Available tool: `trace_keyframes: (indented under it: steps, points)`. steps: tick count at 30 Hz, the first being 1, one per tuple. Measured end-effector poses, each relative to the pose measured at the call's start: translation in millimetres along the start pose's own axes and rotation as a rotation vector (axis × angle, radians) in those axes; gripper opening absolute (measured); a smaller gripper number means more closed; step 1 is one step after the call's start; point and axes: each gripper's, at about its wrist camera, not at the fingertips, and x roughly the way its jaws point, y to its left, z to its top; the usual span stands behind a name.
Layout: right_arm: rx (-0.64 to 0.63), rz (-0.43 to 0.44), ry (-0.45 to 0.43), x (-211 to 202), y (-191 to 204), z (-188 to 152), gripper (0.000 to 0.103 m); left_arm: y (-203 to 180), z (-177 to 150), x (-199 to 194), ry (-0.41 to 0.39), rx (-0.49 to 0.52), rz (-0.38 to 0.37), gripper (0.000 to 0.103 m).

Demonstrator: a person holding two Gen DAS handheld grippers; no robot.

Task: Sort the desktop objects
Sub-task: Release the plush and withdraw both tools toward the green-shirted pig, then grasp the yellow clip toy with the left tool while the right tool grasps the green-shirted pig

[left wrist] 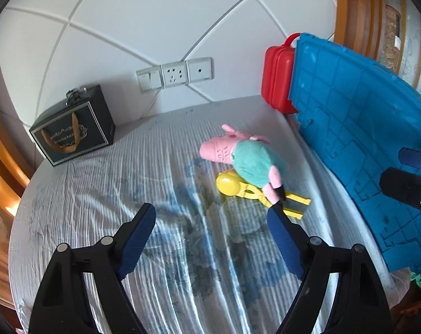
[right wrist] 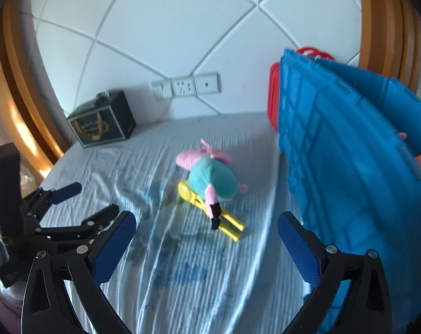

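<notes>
Two black claws with blue ridged pads are hovering above a counter (left wrist: pixel 85 194) draped in a wrinkled, pale striped cloth. The left claw (left wrist: pixel 211 222) is standing wide apart and holding nothing; from the right wrist view it (right wrist: pixel 89 199) is showing at the left edge, its fingers splayed. The right claw (right wrist: pixel 206 229) is also gaping wide and gripping nothing.

Near the middle of the cloth, a plush pig toy (left wrist: pixel 243 158) with a pink head and teal body is lying on its side. It is resting partly on top of a yellow plastic clip (left wrist: pixel 255 194), touching it; the clip's round end is poking out beside the teal body.

At the right, a large blue plastic board (left wrist: pixel 358 128) is standing tilted, with a red case (left wrist: pixel 277 80) upright just behind it against the white panelled wall. A dark gift box (left wrist: pixel 73 130) is sitting at the far left, well apart from the toy. Wall sockets (left wrist: pixel 175 76) are showing above the counter.
</notes>
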Motion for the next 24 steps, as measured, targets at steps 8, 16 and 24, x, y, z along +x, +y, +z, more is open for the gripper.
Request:
trace_keyframes:
  steps: [8, 16, 24]
  points:
    - [0.036, -0.015, 0.132, 97, -9, 19, 0.103, 19, 6, 75, 0.106, -0.029, -0.011, 0.082]
    - [-0.013, -0.233, 0.286, 179, -33, 9, 0.103, 11, -5, 161, 0.246, -0.043, -0.06, 0.082]
    - [0.04, -0.288, 0.398, 228, -69, -24, 0.07, 7, -12, 199, 0.315, -0.048, -0.066, 0.082]
